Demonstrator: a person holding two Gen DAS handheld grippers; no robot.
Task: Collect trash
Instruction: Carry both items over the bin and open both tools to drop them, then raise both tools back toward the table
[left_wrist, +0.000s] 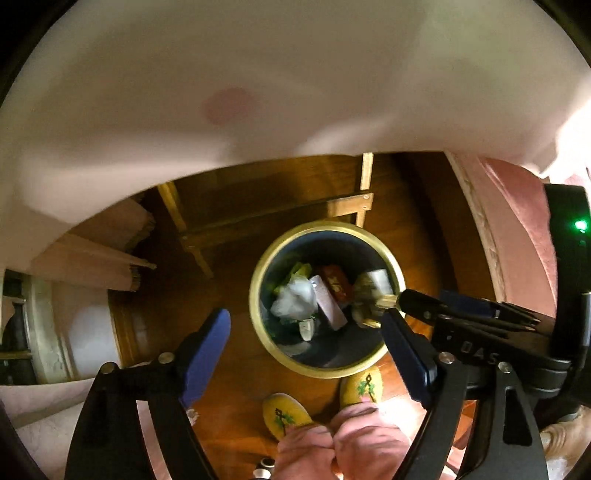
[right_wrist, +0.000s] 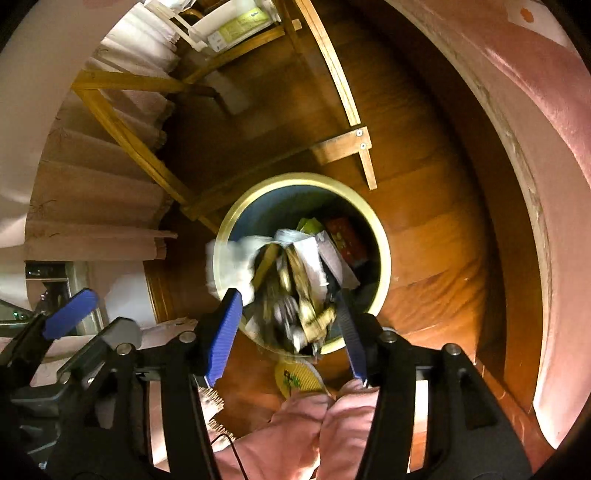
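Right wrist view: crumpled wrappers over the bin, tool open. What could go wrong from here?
1. The blurred bundle of crumpled gold-and-white wrappers sits between the right tool's parted blue pads; part of it hangs over the near-left rim of the round dark bin with the yellow rim, so it may land on the wooden floor.
2. The yellow slippers stand close by; a step could tip the bin.

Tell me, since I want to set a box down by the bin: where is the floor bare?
Bare wood floor lies between the bin and the pink curved edge. Crowded: wooden frame behind the bin, yellow slippers in front, trash filling it.
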